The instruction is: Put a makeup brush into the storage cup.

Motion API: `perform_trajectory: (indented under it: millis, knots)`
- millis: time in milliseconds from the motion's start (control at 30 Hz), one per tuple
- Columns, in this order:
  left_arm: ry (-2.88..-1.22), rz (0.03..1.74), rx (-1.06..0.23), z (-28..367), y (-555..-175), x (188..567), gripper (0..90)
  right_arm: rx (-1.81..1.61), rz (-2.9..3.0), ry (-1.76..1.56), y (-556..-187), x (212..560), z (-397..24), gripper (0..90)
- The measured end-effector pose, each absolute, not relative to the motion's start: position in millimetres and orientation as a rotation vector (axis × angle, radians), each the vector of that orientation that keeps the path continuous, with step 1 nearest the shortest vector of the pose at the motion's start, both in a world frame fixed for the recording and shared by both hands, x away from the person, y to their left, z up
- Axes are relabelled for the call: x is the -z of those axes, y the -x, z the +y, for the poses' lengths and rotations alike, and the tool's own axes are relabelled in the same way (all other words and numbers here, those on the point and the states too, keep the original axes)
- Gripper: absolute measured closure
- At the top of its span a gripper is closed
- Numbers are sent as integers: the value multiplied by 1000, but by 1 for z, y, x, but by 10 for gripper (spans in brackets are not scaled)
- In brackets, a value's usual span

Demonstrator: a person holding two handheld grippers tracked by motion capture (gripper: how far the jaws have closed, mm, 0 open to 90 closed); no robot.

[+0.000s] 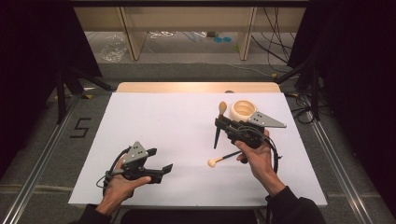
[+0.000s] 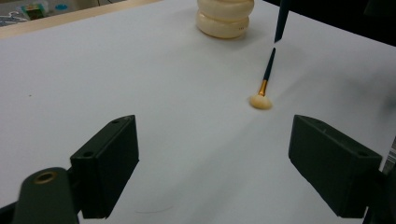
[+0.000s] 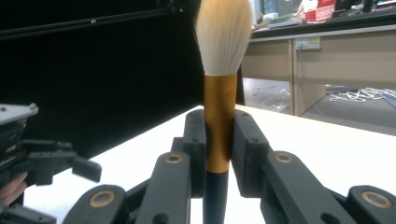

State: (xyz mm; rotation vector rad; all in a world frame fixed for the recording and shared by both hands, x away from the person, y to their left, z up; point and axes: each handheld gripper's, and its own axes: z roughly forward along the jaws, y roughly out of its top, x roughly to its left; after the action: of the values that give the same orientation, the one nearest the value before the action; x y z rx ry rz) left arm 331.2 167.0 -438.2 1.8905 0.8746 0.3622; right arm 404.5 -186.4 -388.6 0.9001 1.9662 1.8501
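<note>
Table [image 1: 154, 135]: white rectangular top with a strip of pale wood along its far edge, the largest item.

Right gripper [image 1: 220, 122]: black, two-jawed, with a grey three-cornered plate on top, held in the person's right hand [image 1: 256, 156] above the right half of the table. Its jaws are clamped narrow on the gold ferrule of the large brush. In the right gripper view the pads press that ferrule from both sides.

Left gripper [image 1: 164, 169]: black, same build, held in the left hand [image 1: 119, 184] over the near left part of the table. Jaws stand wide apart. In the left gripper view nothing lies between them and bare tabletop shows in the gap.

Cream holder [image 1: 243, 110]: round, ribbed, open-topped pot standing upright on the far right part of the table, just beyond the right gripper.

Large brush [image 3: 219, 88]: cream bristle head uppermost, gold ferrule, dark handle tapering downward. It stands roughly upright in the right gripper's grip, off the table, just left of the cream holder in the high view.

Small brush [image 1: 223, 158]: cream round head, short gold ferrule, thin dark handle. It lies flat on the table near the right hand, head pointing toward the person's left, well apart from the left gripper.
</note>
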Motion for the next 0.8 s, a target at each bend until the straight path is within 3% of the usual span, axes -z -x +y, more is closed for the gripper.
perform_trajectory:
  millis: [800]
  knots:
    - [-1933, 865, -375, 165, -330, 442, 164, -1751, 1822, -1002, -439, 361, -238, 775]
